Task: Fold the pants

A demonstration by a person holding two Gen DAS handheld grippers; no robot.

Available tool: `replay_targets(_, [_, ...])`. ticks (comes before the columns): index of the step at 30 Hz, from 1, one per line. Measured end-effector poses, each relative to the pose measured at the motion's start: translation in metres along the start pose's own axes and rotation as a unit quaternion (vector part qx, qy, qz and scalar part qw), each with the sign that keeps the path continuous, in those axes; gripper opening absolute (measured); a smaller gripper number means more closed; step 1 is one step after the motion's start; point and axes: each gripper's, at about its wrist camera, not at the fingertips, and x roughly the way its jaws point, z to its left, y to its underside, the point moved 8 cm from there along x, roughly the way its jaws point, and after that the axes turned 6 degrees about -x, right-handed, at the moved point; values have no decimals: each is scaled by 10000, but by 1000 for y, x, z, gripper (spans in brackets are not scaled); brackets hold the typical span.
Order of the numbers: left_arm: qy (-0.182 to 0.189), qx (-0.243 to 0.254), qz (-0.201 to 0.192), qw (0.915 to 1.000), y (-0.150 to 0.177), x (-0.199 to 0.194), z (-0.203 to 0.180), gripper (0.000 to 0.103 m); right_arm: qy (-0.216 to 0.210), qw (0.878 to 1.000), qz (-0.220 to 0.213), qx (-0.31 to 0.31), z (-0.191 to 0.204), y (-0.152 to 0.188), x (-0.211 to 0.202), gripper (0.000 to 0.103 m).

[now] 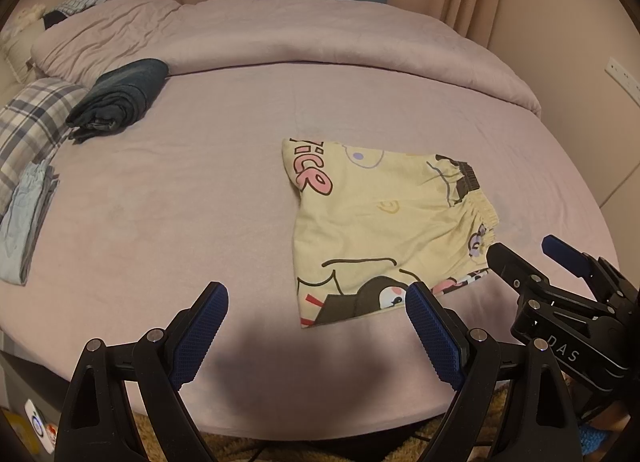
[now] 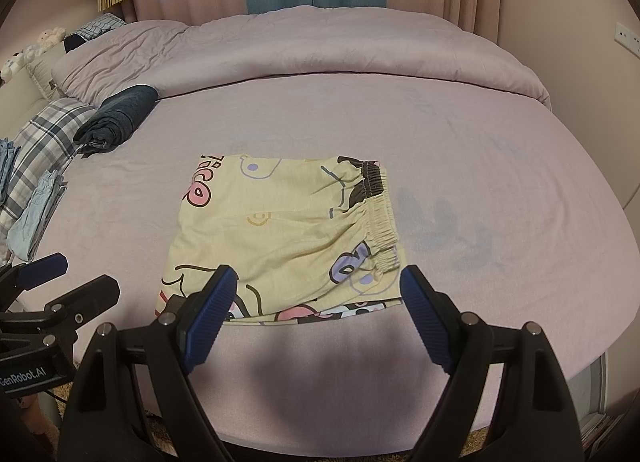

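Yellow cartoon-print pants lie folded flat on the pink bed sheet, elastic waistband to the right. They also show in the right wrist view. My left gripper is open and empty, hovering over the sheet just left of the pants' near edge. My right gripper is open and empty, straddling the pants' near edge from above. The right gripper also shows at the right of the left wrist view, and the left gripper at the left of the right wrist view.
A folded dark garment lies at the far left near a plaid pillow. Folded light-blue clothes sit at the left edge. A bunched pink duvet spans the back. The bed's near edge drops to a rug.
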Motion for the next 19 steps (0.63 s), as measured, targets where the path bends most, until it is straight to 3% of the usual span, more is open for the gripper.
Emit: replay_targets(19, [68, 40, -42, 10000, -1, -2, -4, 90, 7, 10000, 4, 2, -2, 1, 2, 85])
